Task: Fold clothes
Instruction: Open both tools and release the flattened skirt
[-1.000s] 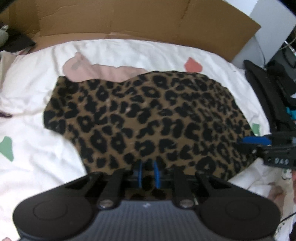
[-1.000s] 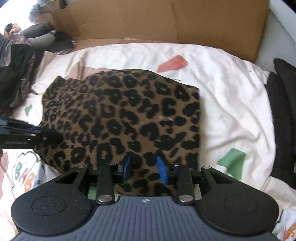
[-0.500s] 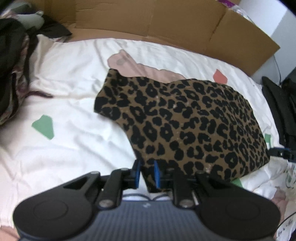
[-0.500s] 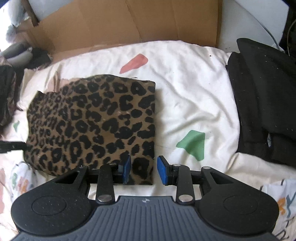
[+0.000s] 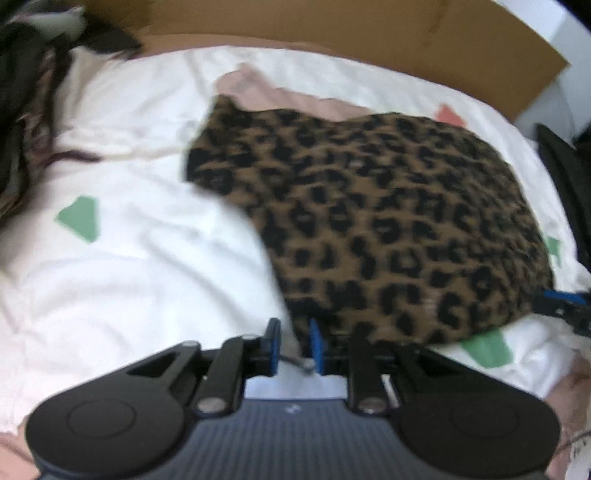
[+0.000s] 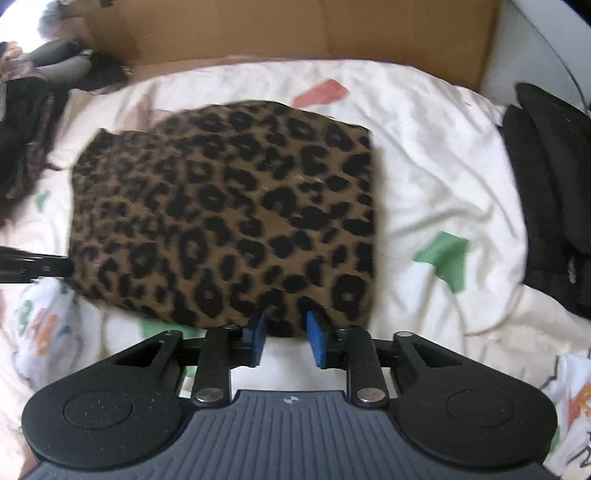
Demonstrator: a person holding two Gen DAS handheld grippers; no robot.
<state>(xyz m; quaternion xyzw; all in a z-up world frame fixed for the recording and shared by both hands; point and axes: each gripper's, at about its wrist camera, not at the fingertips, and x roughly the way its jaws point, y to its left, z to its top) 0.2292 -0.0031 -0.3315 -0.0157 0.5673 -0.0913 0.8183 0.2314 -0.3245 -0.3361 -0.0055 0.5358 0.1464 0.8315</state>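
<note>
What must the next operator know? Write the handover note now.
Left tool: jaws opening at the leopard top's near corner; no firm grip visible.
Right tool: jaws closing, the top's near hem between them.
Top: flat on the sheet, already folded to a rough rectangle.
To do: probably grip the near edge with both tools and fold once more.

One leopard-print garment, one white bedsheet, one cardboard sheet, two grippers
</note>
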